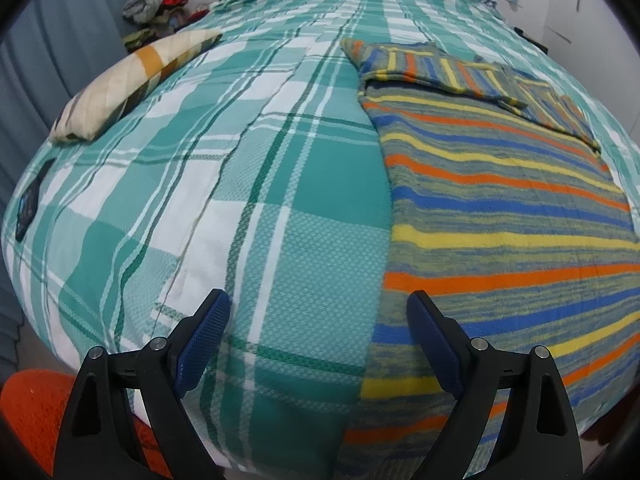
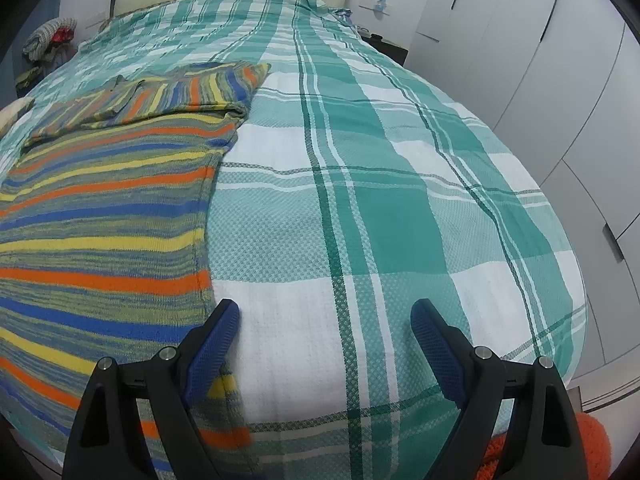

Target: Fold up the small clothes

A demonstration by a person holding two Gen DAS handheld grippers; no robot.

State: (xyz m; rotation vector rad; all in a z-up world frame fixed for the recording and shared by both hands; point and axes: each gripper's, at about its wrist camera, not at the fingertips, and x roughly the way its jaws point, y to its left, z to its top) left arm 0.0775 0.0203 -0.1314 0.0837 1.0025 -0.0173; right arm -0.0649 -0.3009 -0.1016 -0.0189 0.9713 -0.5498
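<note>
Bed under a green-and-white checked cover, filling both views ahead of each tool. Striped garment spread flat on it, ahead and to the right of the left tool, ahead and to the left of the right tool. Both sleeves already turned in across the far end of the garment, well ahead of both tools. Long body not yet folded, so by judgement about halfway: lengthwise folds left to do. Left tool released, jaws wide apart, holding nothing, one fingertip over the garment's near edge. Right tool also released and empty, just beside the garment's other edge. Small cushion far ahead to the left.
</note>
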